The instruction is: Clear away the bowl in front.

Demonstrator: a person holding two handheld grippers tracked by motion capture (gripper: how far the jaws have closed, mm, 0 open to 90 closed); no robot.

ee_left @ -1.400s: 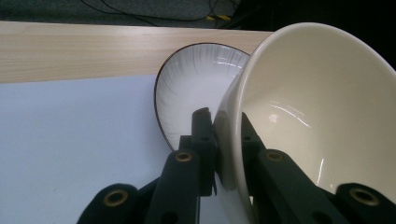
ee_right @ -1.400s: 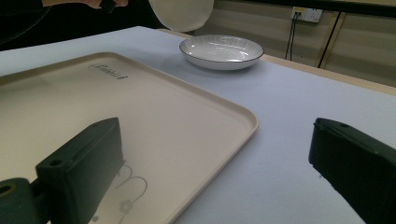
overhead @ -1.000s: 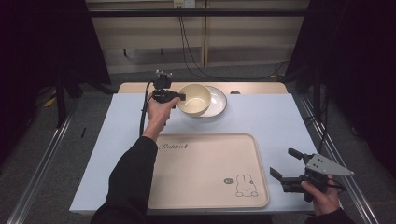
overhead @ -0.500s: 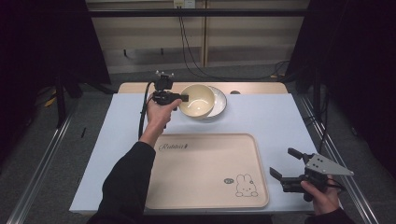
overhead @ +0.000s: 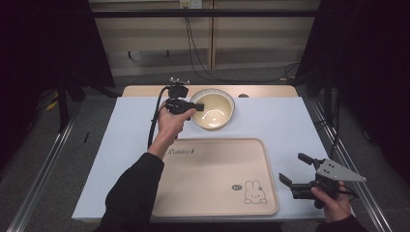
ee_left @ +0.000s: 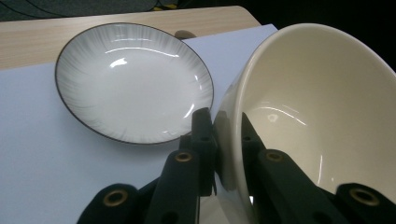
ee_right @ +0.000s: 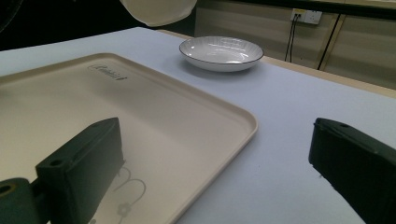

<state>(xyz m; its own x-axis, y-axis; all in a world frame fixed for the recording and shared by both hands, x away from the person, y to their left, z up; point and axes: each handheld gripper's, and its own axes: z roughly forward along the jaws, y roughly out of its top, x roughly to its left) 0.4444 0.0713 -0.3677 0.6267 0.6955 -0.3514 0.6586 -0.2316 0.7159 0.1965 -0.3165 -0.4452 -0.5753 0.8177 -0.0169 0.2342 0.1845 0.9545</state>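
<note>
Bowl work looks partly done: the left gripper (ee_left: 223, 140) pinches the rim of a cream glazed bowl (ee_left: 322, 121), tilted and lifted clear of the white dark-rimmed plate (ee_left: 133, 81) just beyond its jaws; no placing yet. Nearer the person lies a bare beige rabbit-print tray (overhead: 208, 179), perhaps the bowl's destination. Beside it the right gripper (overhead: 296, 170) hovers spread, holding nothing

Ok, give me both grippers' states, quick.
Left gripper: shut on the rim of the cream bowl, lifted above the plate.
Right gripper: open, holding nothing, beside the tray.
</note>
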